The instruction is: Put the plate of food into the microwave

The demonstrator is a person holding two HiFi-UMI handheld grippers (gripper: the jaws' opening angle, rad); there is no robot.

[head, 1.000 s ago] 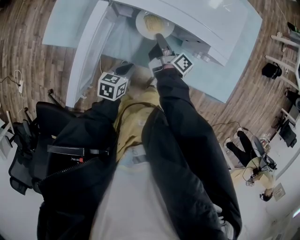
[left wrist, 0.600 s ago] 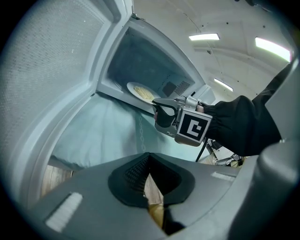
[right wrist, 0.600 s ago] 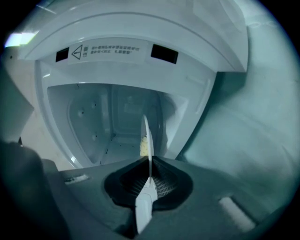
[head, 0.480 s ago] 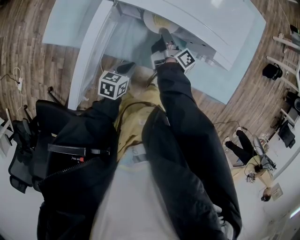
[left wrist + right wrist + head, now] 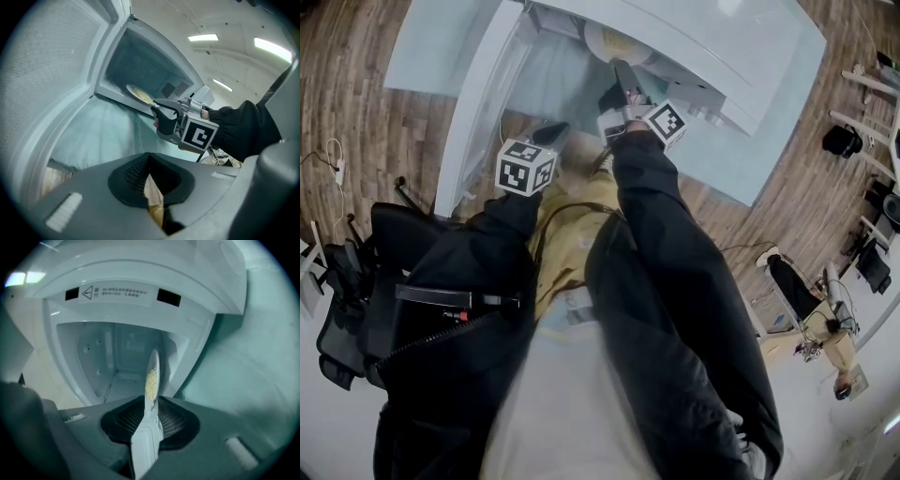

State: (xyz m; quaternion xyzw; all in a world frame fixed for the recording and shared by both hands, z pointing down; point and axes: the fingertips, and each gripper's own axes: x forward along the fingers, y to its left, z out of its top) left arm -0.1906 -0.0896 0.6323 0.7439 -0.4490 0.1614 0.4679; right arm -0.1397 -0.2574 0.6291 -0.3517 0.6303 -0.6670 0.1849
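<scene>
The white plate of yellow food [image 5: 617,42] lies level in the mouth of the open white microwave [image 5: 703,42]. My right gripper [image 5: 621,73] reaches in at its near rim. In the right gripper view the plate [image 5: 152,373] shows edge-on between the jaws of the right gripper [image 5: 150,416], which are opening, and a little gap shows at each pad. The left gripper view has the plate [image 5: 139,95] just inside the cavity [image 5: 140,65]. My left gripper [image 5: 551,134] hangs below the door [image 5: 478,103], shut and empty, with its tips [image 5: 149,159] together.
The microwave door [image 5: 61,84] stands swung wide to the left. The cavity floor [image 5: 122,383] beyond the plate is bare. Wooden flooring [image 5: 356,103] lies below. A black chair [image 5: 347,291] stands at my left, and a person [image 5: 825,337] sits at the far right.
The right gripper carried the plate farther into the microwave, then drew back slightly. Its jaws now stand a little apart on the rim. The left gripper has stayed put.
</scene>
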